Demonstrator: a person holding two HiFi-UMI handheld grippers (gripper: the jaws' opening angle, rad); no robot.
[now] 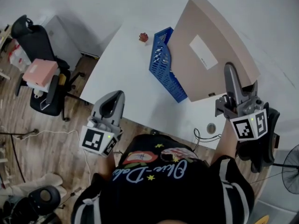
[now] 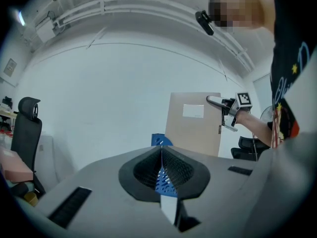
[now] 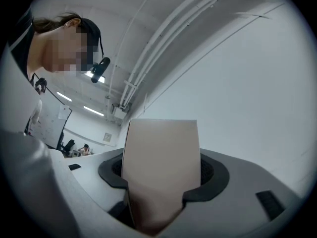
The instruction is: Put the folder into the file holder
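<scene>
- The folder [image 1: 210, 50] is big and tan. It is held up over the white table [image 1: 117, 73], just beside the file holder and not inside it.
- The file holder [image 1: 163, 64] is blue and stands on the table.
- The right gripper [image 1: 230, 73] pinches the folder's near edge.
- The left gripper [image 1: 113, 101] is closed, with nothing in it.
- A little red thing [image 1: 143, 37] sits behind the holder.
</scene>
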